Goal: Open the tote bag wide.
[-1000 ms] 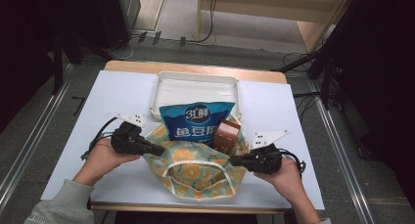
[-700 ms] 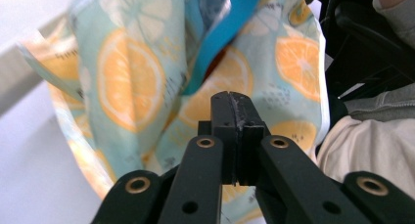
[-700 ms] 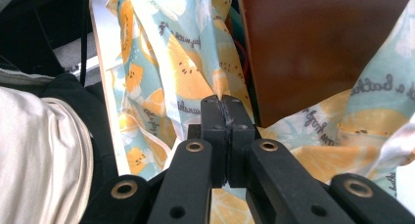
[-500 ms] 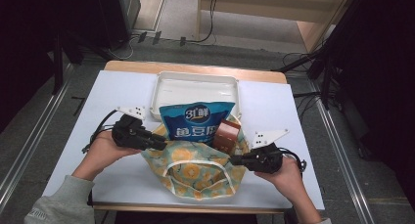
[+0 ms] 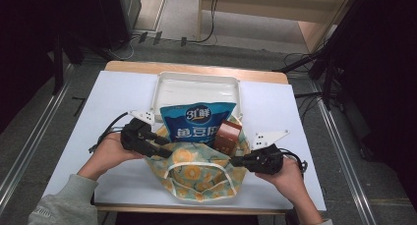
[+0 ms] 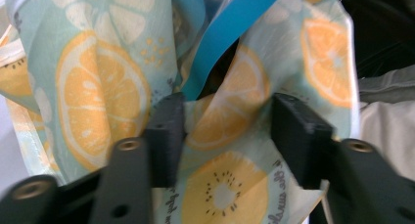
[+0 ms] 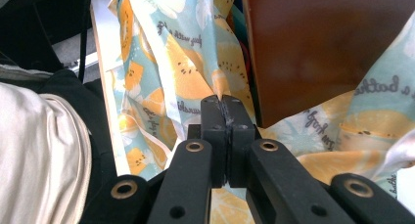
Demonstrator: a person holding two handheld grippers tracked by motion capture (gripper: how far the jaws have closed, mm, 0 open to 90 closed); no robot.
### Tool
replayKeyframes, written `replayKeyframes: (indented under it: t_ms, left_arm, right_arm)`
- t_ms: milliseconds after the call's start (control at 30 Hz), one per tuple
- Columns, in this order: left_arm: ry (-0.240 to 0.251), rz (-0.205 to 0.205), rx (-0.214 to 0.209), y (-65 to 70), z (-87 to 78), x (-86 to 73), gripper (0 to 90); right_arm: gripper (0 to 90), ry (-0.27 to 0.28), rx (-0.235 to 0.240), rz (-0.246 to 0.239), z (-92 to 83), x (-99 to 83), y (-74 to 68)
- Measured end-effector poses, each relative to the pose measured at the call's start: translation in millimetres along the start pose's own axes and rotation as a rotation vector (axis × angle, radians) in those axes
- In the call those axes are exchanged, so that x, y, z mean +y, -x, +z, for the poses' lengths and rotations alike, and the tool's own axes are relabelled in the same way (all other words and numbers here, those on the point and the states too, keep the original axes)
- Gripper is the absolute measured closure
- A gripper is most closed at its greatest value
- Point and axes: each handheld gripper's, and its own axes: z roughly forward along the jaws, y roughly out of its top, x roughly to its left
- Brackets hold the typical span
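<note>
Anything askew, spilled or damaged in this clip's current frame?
Nothing spilled or torn. The fruit-print cloth bag lies crumpled, with the blue snack packet and brown box sticking out of its mouth. The right hand-held gripper is shut on its edge; the left hand-held gripper stands open around a fold.

A white tray (image 5: 196, 85) sits empty on the white table (image 5: 123, 92), near the far edge.
</note>
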Motion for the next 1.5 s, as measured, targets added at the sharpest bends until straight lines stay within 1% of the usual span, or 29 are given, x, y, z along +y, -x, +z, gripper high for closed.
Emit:
replayKeyframes:
  t_ms: [67, 100, 167, 200, 233, 300, 467, 500, 567, 600, 700, 733, 867, 1067, 1267, 1333, 1500]
  left_arm:
    - [-0.005, -0.005, 0.007, 0.6, 1.4, -0.7, 66.9]
    - [-0.011, -0.014, 0.000, 0.6, 1.6, -0.8, 73.5]
    - [-0.014, -0.017, -0.004, 1.1, 1.0, -1.2, 82.6]
    - [-0.012, -0.013, -0.006, 1.6, -0.2, -1.2, 86.8]
    - [-0.004, -0.015, -0.012, 2.3, -1.9, -1.4, 89.6]
    - [0.020, -0.021, -0.024, 4.5, -7.5, -1.7, 90.0]
    - [0.074, 0.002, -0.027, 13.2, -20.5, -4.7, 90.0]
    - [0.079, 0.012, -0.024, 15.0, -22.5, -5.7, 90.0]
    - [0.089, 0.017, -0.026, 18.4, -24.8, -8.2, 90.0]
    - [0.088, 0.022, -0.022, 20.5, -25.8, -9.6, 90.0]
    - [0.091, 0.030, -0.015, 26.5, -26.9, -14.3, 90.0]
    - [0.094, 0.025, -0.020, 28.3, -26.8, -16.0, 90.0]
    - [0.097, 0.027, -0.019, 32.3, -26.6, -21.6, 90.0]
    - [0.093, 0.022, -0.025, 36.9, -23.3, -27.0, 90.0]
    - [0.094, 0.011, -0.042, 38.4, -20.1, -32.8, 90.0]
    - [0.094, 0.010, -0.036, 38.2, -19.4, -34.5, 90.0]
    - [0.087, -0.013, -0.035, 33.5, -11.7, -40.5, 89.5]
  right_arm:
    - [90.0, -0.001, 0.001, 0.000, 0.3, 0.0, 0.0]
    - [90.0, 0.000, 0.001, 0.000, 0.3, 0.0, 0.0]
    - [90.0, 0.002, 0.001, -0.001, 0.0, -0.1, -0.2]
    - [90.0, 0.002, 0.001, 0.001, -0.3, -0.2, -0.3]
    - [90.0, 0.003, 0.002, 0.002, -0.6, -0.2, -0.3]
    - [90.0, 0.005, 0.007, 0.005, -1.3, -0.2, -0.4]
    - [90.0, 0.019, 0.011, 0.004, -5.8, 0.9, -3.3]
    - [90.0, 0.020, 0.012, 0.002, -6.6, 1.0, -4.8]
    - [90.0, 0.021, 0.014, -0.008, -6.6, 0.7, -6.2]
    - [90.0, 0.019, 0.016, -0.002, -6.6, 0.4, -7.6]
    - [90.0, 0.019, 0.019, -0.009, -5.5, -1.4, -9.2]
    - [90.0, 0.020, 0.021, -0.006, -5.2, -2.2, -9.6]
    - [90.0, 0.024, 0.031, -0.002, -3.7, -4.9, -10.3]
    - [90.0, 0.011, 0.042, 0.002, 0.2, -9.1, -11.8]
    - [90.0, -0.003, 0.054, 0.008, 4.3, -12.1, -12.5]
    - [90.0, -0.004, 0.056, 0.006, 4.6, -12.3, -12.8]
    - [90.0, -0.018, 0.065, 0.007, 9.8, -15.7, -12.7]
